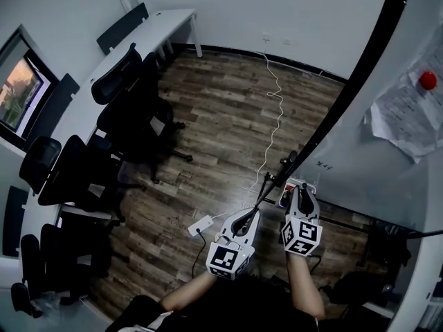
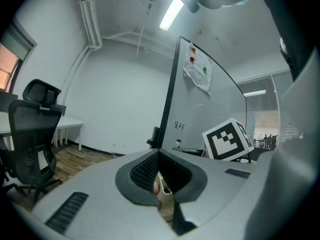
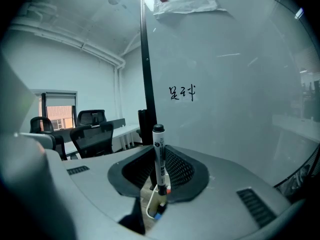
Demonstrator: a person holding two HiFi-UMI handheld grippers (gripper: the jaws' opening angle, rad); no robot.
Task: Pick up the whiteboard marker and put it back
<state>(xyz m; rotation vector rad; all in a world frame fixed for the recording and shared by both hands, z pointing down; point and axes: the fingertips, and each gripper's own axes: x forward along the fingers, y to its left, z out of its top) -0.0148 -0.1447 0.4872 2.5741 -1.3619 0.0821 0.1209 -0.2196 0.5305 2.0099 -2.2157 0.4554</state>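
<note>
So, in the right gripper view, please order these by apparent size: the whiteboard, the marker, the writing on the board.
1. whiteboard, clearly largest.
2. marker, though its nearness to the camera enlarges it.
3. writing, smallest.

Black office chairs (image 1: 116,80) along white desk (image 1: 149,30), white cable (image 1: 279,104) trailing across wood floor (image 1: 221,116), power strip (image 1: 201,225)

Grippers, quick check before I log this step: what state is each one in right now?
Left gripper: closed, nothing between its jaws.
Right gripper: closed on the whiteboard marker.
</note>
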